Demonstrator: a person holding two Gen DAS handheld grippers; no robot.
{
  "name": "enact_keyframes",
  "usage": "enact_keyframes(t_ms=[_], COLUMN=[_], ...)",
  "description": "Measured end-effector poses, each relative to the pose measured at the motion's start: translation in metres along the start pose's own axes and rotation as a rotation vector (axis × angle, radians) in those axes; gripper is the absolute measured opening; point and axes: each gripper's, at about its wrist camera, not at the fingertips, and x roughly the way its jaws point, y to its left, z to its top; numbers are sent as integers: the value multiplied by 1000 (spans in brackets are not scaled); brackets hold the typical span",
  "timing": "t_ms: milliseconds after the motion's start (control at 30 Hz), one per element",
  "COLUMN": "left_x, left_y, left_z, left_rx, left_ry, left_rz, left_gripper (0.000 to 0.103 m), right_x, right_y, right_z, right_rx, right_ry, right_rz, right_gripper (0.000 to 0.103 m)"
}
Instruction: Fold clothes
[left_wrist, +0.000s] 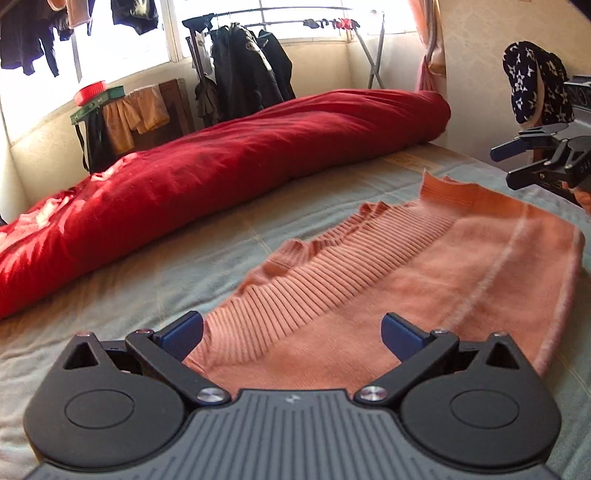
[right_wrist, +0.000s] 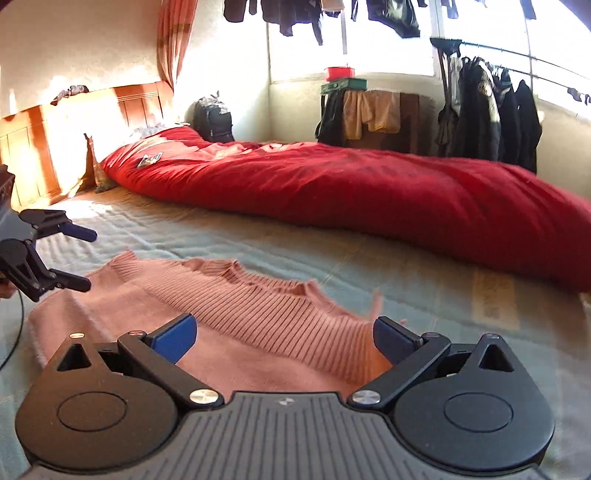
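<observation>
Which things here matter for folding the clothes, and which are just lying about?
For the job: pink ribbed sweater spread on the bed sheet; left gripper and right gripper, both open.

Lying about: red duvet, hanging dark jackets, backpack, star-patterned cloth.

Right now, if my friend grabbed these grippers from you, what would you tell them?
Left gripper: fingers wide open, holding nothing, just above the near edge of the pink sweater.
Right gripper: fingers open too, holding nothing, over the sweater's other end.
The sweater lies spread on the green bedsheet, ribbed part bunched up, beside the red duvet.
Done: sweater laid out; how far folded I cannot tell.
Left: smooth it, grip an edge, fold.
</observation>
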Motion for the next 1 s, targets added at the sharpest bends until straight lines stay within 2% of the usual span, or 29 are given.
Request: enact_keyframes(t_ms=[33,133,267,367,533,600,667,700,767,867,933,1000], left_x=[3,10,-13,-26,-39,-34,-28,-25,-19,-18,-25,-31], left_y=[-3,-6,-21,-23,-24,-29,-36,-39,-42,-37,-31,-26], left_z=[-9,-38,-61,-55,-40,-37,-36,-38,-44,-55,-57,-56], left_rx=[-15,-97,-70,-55,-76,-80,-76,-69,-56,-69,-100,-128], left_ry=[22,97,73,66,23,20,21,28,65,87,70,53], left_rz=[-22,-60,-46,-54,-80,-103,-123,-127,-110,-80,-81,-82], left_gripper=[102,102,102,102,102,102,102,102,102,102,102,102], right_x=[3,12,8,-23,-68,-68,-65,-62,-58,-80,-94,-108], right_y=[-2,-26,-62,-59,-34,-20,-12,-9,-5,12,19,15], right_z=[-7,-28,-63,-77,-63,-61,-71,-81,-105,-128,-121,-114], right_rx=[28,144,318,324,382,401,422,427,418,352,339,337], right_ry=[22,82,164,109,-70,-74,-34,13,139,97,114,40], right_rz=[39,-22,-143,-165,38,141,165,157,69,70,86,93], right_gripper=[103,103,103,103,103,103,103,103,103,102,103,103])
